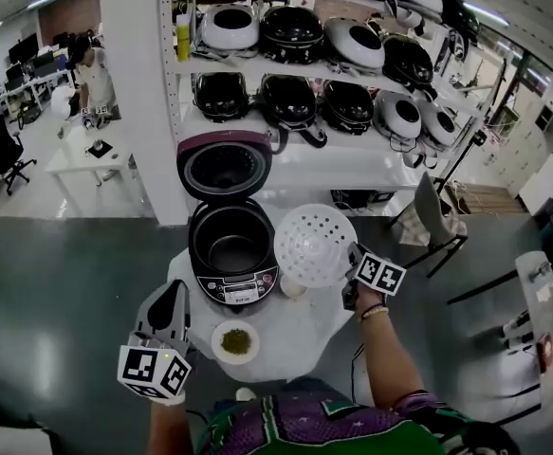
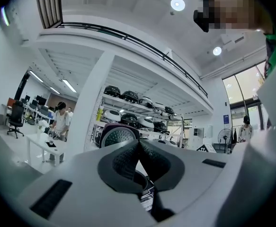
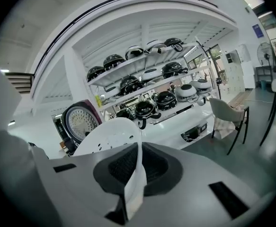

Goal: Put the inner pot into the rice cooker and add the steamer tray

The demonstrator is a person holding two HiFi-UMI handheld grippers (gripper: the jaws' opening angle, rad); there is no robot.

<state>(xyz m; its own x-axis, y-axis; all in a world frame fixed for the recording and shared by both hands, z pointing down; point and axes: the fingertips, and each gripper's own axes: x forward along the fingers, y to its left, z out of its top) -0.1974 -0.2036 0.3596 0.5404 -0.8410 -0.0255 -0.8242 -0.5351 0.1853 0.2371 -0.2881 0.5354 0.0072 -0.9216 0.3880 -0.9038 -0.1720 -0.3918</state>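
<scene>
Head view, we list:

1. Rice cooker (image 1: 231, 254): it stands on a round white worktop (image 1: 295, 344), and its dark red lid (image 1: 224, 166) is swung up and back.
2. Inner pot (image 1: 233, 240): dark, seated inside the rice cooker, with nothing in it that we can see.
3. Steamer tray (image 1: 314, 245): white, round and perforated. It is held in the air just to the right of the rice cooker, and its left edge overlaps the cooker's rim in this view. It is not in the pot.
4. Right gripper (image 1: 351, 265): on the side of the steamer tray away from the rice cooker. In the right gripper view we see its jaws clenched on the tray's thin white rim, which passes between the dark pads.
5. Left gripper (image 1: 170, 297): in front of the rice cooker and to its left, apart from it. In the left gripper view we see its jaws pressed together with nothing between them, and the raised lid shows beyond them.
6. Small white bowl (image 1: 235, 341): on the worktop directly in front of the rice cooker, holding something green.
7. Shelves (image 1: 304, 69): behind the rice cooker, carrying rows of black and white cookers.
8. Chair (image 1: 434, 221): behind the rice cooker and to its right, on the floor.
9. Person (image 1: 94, 79): far behind the rice cooker and to its left, standing at a white table.
</scene>
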